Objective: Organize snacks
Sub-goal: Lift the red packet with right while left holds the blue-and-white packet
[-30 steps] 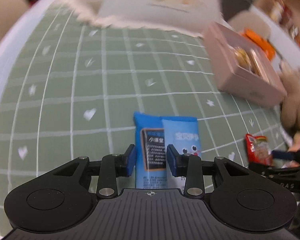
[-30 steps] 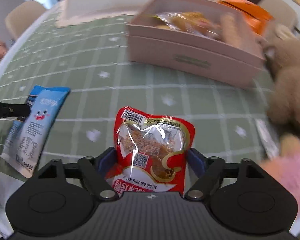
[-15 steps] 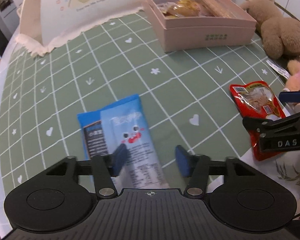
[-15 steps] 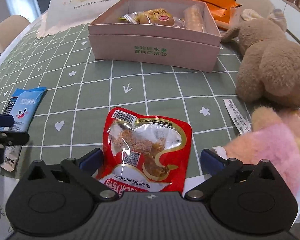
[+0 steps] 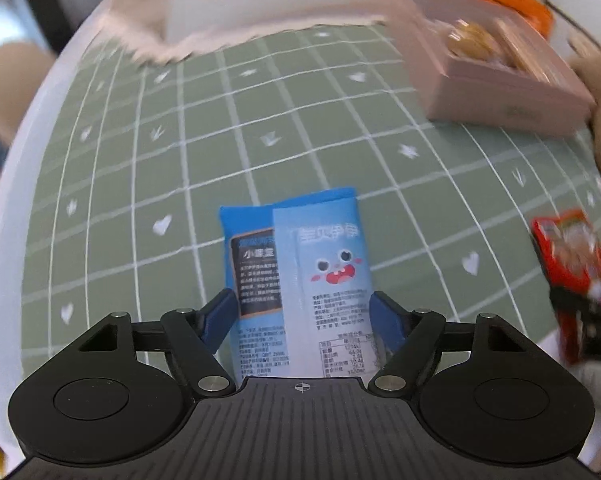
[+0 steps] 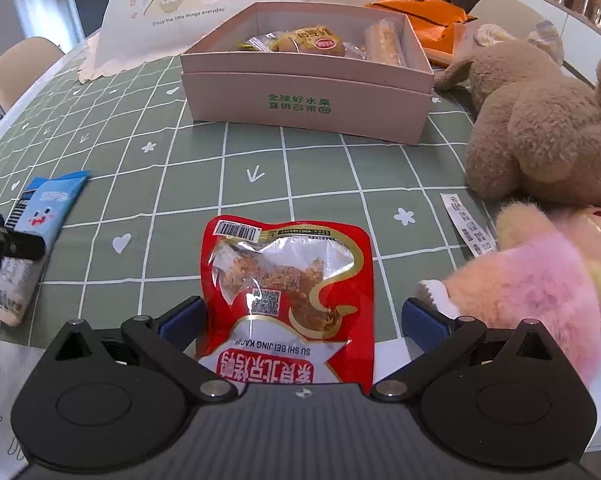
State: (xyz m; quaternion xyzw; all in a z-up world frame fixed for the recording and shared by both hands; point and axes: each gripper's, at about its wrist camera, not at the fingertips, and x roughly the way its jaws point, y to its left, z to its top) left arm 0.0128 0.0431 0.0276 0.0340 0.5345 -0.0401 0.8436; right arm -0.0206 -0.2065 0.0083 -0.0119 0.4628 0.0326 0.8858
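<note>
A blue snack packet [image 5: 300,280] lies flat on the green checked tablecloth [image 5: 340,148]. My left gripper [image 5: 302,316] straddles its near end; the jaws are opening and the pads do not press it. In the right wrist view a red packet of dried meat [image 6: 288,280] lies between the wide-open jaws of my right gripper [image 6: 300,320]; its right pad stands well off the packet. Beyond stands an open pink box [image 6: 308,108] holding several wrapped snacks. The blue packet [image 6: 40,216] and left gripper [image 6: 4,244] show at the left.
A brown plush toy [image 6: 540,128] and a pink one [image 6: 540,280] crowd the right side, the pink one close to my right pad. An orange bag [image 6: 420,12] and a white mesh food cover [image 6: 188,12] sit behind the box. A paper label [image 6: 466,224] lies nearby.
The left jaws have spread from a narrow grip on the blue packet to either side of it, after swinging right and back. The right jaws have widened away from the red packet.
</note>
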